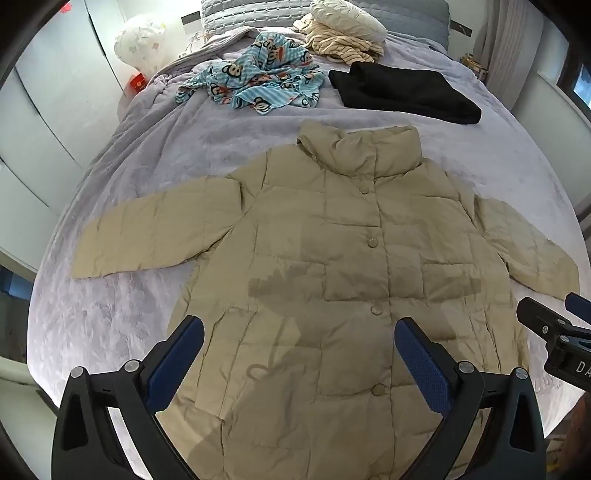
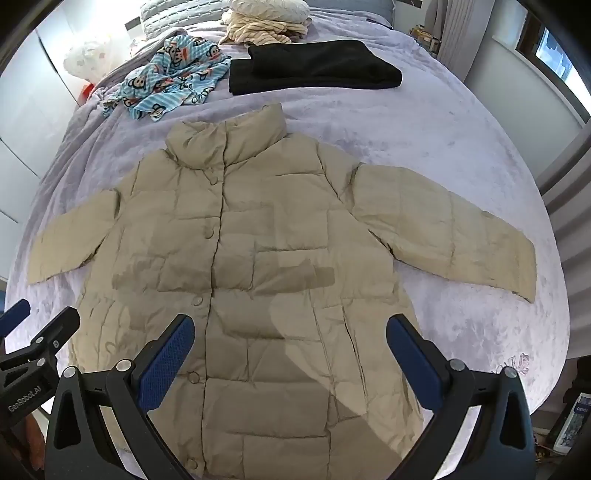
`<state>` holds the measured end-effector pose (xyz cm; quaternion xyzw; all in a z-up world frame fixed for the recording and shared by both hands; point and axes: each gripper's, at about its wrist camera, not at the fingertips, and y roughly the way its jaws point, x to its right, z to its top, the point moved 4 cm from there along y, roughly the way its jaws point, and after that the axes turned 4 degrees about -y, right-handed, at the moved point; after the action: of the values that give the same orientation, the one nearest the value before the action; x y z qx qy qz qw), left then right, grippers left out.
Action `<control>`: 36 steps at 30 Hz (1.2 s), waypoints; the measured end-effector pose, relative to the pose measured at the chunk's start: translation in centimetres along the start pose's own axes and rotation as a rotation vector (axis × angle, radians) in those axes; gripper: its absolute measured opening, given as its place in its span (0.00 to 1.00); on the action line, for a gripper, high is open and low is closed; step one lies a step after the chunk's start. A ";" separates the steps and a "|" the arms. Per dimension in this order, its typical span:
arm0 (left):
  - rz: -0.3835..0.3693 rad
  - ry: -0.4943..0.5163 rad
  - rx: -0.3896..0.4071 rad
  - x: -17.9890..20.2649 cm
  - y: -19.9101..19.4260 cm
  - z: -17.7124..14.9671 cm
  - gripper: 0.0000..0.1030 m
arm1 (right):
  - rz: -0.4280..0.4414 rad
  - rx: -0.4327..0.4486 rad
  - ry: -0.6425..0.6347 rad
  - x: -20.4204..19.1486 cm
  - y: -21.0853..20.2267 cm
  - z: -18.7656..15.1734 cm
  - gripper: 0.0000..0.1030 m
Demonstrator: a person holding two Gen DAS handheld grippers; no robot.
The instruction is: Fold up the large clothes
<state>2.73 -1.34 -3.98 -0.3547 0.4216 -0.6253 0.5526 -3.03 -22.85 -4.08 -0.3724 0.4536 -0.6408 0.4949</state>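
A beige quilted puffer jacket [image 1: 332, 258] [image 2: 258, 251] lies flat and buttoned on the lavender bed cover [image 1: 147, 173] [image 2: 424, 133], collar at the far end, both sleeves spread out sideways. My left gripper [image 1: 299, 332] hovers above the jacket's lower left part, its blue-padded jaws wide open with nothing between them. My right gripper [image 2: 290, 330] hangs over the lower middle of the jacket, open and empty as well. The right gripper [image 1: 546, 321] also pokes into the left wrist view's right edge, and the left gripper [image 2: 26, 332] shows at the left edge of the right wrist view.
Beyond the collar lie a folded black garment [image 1: 402, 92] [image 2: 314, 66], a crumpled blue cartoon-print cloth [image 1: 258, 77] [image 2: 170, 81] and a striped cream pile with a pillow [image 1: 343, 37] [image 2: 262, 22]. White wardrobe doors [image 1: 44, 92] stand left of the bed.
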 end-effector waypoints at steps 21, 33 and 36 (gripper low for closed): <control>-0.035 -0.003 -0.033 0.2 1.8 0.5 1.00 | -0.011 -0.020 0.012 -0.1 1.2 0.8 1.00; -0.032 -0.019 -0.037 -0.1 1.9 0.6 1.00 | -0.012 -0.020 0.009 -0.1 1.3 0.9 1.00; -0.032 -0.019 -0.039 -0.2 1.9 0.6 1.00 | -0.012 -0.017 0.003 -0.1 1.4 0.8 1.00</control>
<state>4.08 -1.34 -5.45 -0.3779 0.4226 -0.6225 0.5395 -1.81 -23.09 -5.20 -0.3782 0.4575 -0.6405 0.4872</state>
